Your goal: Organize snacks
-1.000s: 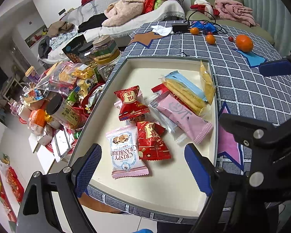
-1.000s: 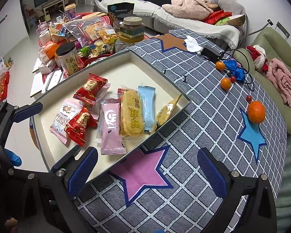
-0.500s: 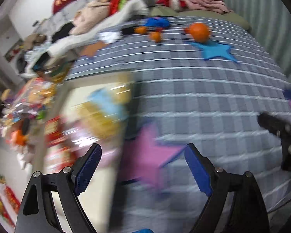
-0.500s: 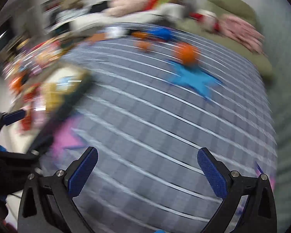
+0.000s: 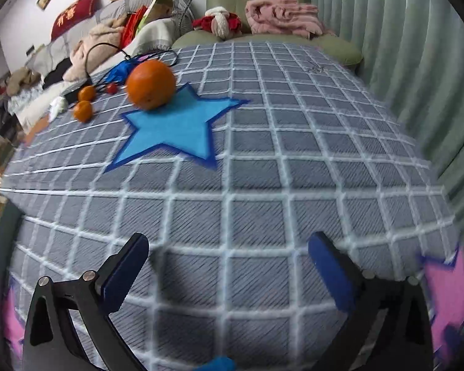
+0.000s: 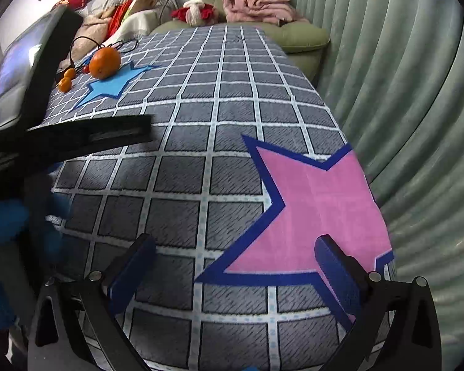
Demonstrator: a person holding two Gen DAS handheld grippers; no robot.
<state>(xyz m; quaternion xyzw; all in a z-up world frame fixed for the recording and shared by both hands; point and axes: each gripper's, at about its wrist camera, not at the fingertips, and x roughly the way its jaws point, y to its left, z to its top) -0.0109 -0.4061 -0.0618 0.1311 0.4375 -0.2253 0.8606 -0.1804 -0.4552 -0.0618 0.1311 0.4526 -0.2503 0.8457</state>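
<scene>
No snack packet or tray shows in either view now. My left gripper (image 5: 227,266) is open and empty, low over the grey checked tablecloth (image 5: 263,185). My right gripper (image 6: 235,266) is open and empty, low over the same cloth (image 6: 182,185), with its right finger above a pink star patch (image 6: 318,210). The left gripper's black body (image 6: 71,139) and a blue-gloved hand (image 6: 6,225) fill the left side of the right wrist view.
A large orange (image 5: 151,84) sits at a blue star patch (image 5: 173,130); it also shows in the right wrist view (image 6: 104,62). Two small oranges (image 5: 85,102) and cables lie behind. A green armchair (image 5: 263,9) with a pink blanket stands beyond; a ribbed curtain (image 6: 411,92) runs along the right.
Both grippers have swung right, away from the snack tray, which has left both views. They now face the far right end of the table. Both stay open.
</scene>
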